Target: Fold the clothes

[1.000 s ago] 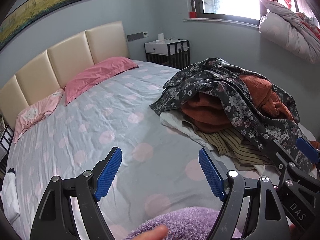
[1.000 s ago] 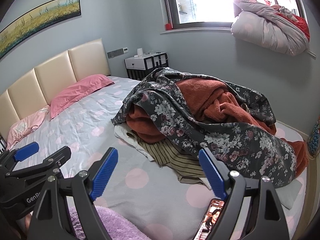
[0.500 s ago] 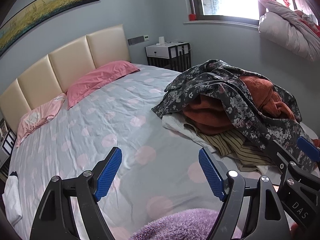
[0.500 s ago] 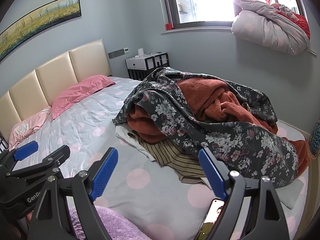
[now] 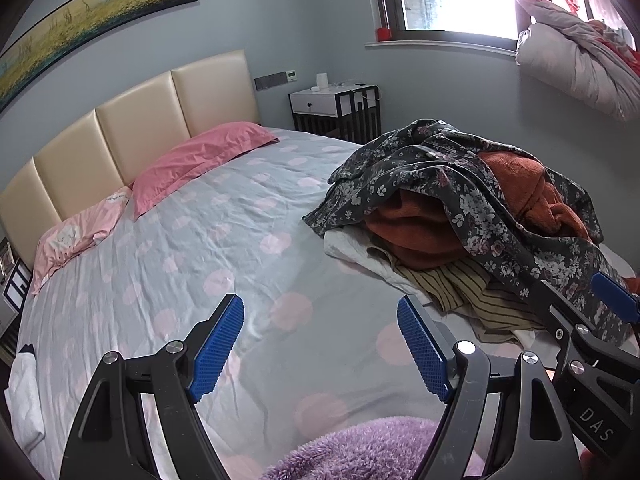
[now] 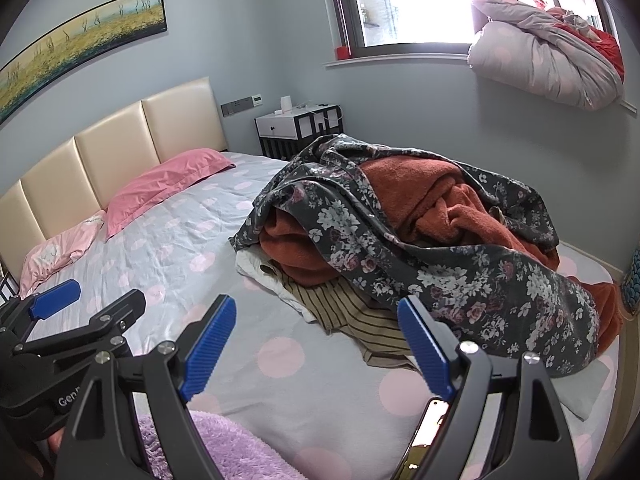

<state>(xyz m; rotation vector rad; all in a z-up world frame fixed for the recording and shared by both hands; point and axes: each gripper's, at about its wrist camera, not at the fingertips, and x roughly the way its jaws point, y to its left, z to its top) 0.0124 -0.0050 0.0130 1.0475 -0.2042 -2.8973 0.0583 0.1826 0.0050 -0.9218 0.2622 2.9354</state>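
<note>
Across the lower half of both views we see our two grippers held over the near end of the bed, both with jaws wide apart and nothing between them. Our left gripper [image 5: 320, 344] frames a bare stretch of the grey sheet [image 5: 192, 264] with pink dots; our right gripper [image 6: 312, 346] frames sheet on its left and the near edge of the clothes pile [image 6: 420, 248] on its right.

That pile lies on the right half of the bed, right of centre in both frames. A dark flowered garment [image 6: 460, 280] drapes over the top and spills toward the lower right. Rust-red fleece [image 6: 440, 196] bulges out from under it. A tan striped piece [image 6: 360, 316] and a white piece [image 6: 260, 268] stick out along the pile's near left edge, flat on the sheet.

Left of the pile, the sheet runs open and wrinkled up to two pink pillows [image 5: 200, 160] against the cream headboard [image 5: 140, 128] at the upper left. That whole left side is free room.

At the bottom edge, a purple fluffy cloth [image 5: 360, 452] lies between and under the left gripper's arms, and it shows again at the lower left of the right view. A phone [image 6: 428, 428] lies by the right gripper's right arm. A nightstand [image 5: 336, 108] stands beyond the bed's far corner, below the window [image 5: 448, 0], where a bundled quilt [image 6: 548, 60] hangs at the upper right.
</note>
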